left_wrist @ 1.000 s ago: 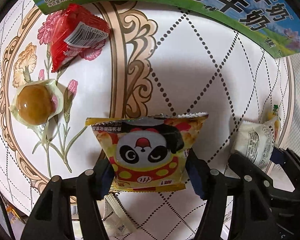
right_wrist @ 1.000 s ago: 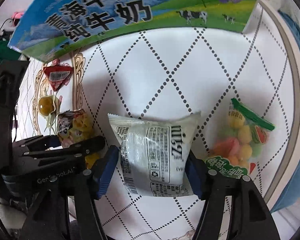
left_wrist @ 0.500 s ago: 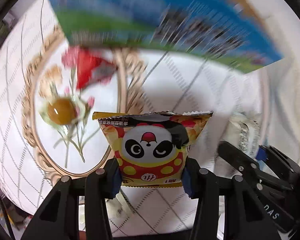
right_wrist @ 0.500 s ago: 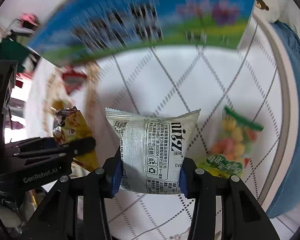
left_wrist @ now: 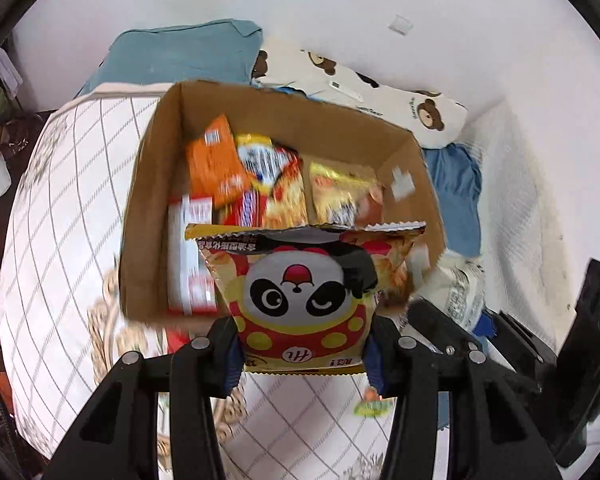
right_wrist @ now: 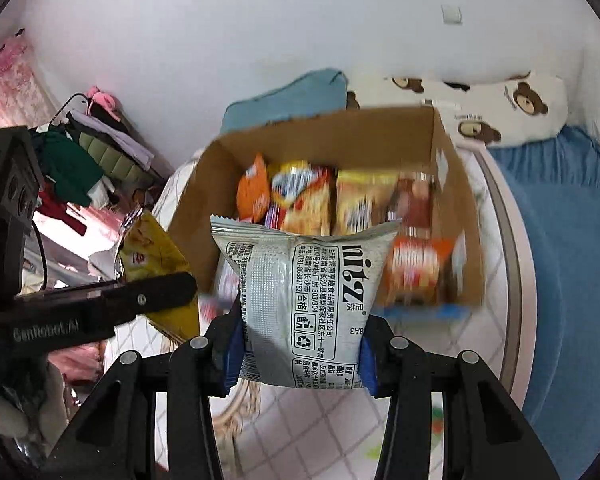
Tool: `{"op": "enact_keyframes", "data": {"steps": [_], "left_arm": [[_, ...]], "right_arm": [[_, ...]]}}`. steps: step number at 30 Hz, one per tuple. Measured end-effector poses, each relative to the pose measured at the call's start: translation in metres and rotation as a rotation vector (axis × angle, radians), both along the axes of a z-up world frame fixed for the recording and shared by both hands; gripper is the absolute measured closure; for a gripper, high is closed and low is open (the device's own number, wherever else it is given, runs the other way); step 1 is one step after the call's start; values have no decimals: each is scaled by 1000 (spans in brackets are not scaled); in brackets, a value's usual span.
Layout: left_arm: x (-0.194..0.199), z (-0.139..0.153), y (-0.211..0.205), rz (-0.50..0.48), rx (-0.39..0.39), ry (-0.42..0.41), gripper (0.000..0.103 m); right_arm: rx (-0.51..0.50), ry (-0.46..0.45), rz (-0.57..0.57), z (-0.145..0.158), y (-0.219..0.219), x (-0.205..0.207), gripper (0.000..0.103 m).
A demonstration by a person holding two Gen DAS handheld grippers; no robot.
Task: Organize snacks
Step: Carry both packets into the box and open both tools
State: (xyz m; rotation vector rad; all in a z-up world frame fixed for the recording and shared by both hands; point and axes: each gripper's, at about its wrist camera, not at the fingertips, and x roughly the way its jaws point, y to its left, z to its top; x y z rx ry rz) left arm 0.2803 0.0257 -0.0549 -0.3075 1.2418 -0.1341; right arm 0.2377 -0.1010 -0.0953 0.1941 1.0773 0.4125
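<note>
My left gripper (left_wrist: 302,354) is shut on a yellow panda snack bag (left_wrist: 304,292) and holds it up in front of an open cardboard box (left_wrist: 156,152). The box holds several orange, yellow and red snack packs (left_wrist: 260,176). My right gripper (right_wrist: 300,354) is shut on a silver-white snack bag (right_wrist: 304,300) and holds it up before the same box (right_wrist: 340,132). The left gripper with the yellow bag (right_wrist: 152,256) shows at the left of the right wrist view. The white bag (left_wrist: 460,292) shows at the right of the left wrist view.
The box stands on a white patterned cloth (left_wrist: 52,208) with gold ornament. Behind it lie a teal cushion (left_wrist: 180,52), a bear-print pillow (left_wrist: 420,96) and blue fabric (right_wrist: 560,240). A colourful candy bag (left_wrist: 370,406) lies on the cloth below. Clothes (right_wrist: 80,148) pile at far left.
Both grippers have lifted their bags off the cloth and tilted up, so the views now look into the open box instead of at its printed side.
</note>
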Motion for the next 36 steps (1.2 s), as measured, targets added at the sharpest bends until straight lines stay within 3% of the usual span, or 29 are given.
{"op": "enact_keyframes", "data": {"steps": [3, 8, 18, 21, 22, 23, 25, 36], "left_arm": [[41, -20, 4, 7, -13, 69, 58], [81, -58, 5, 5, 37, 160, 58], [90, -105, 0, -7, 27, 270, 57], [88, -112, 1, 2, 7, 296, 51], [86, -115, 2, 11, 3, 302, 33], [86, -116, 2, 7, 10, 305, 14], [85, -116, 0, -4, 48, 299, 8], [84, -107, 3, -2, 121, 267, 7]], "right_arm": [[-36, -9, -1, -2, 10, 33, 55], [-68, 45, 2, -29, 21, 73, 55], [-90, 167, 29, -84, 31, 97, 55], [-88, 211, 45, -94, 32, 100, 53], [-86, 234, 47, -98, 31, 101, 44], [-85, 246, 47, -101, 31, 102, 24], [-106, 264, 46, -106, 30, 104, 4], [-194, 289, 14, -109, 18, 111, 4]]}}
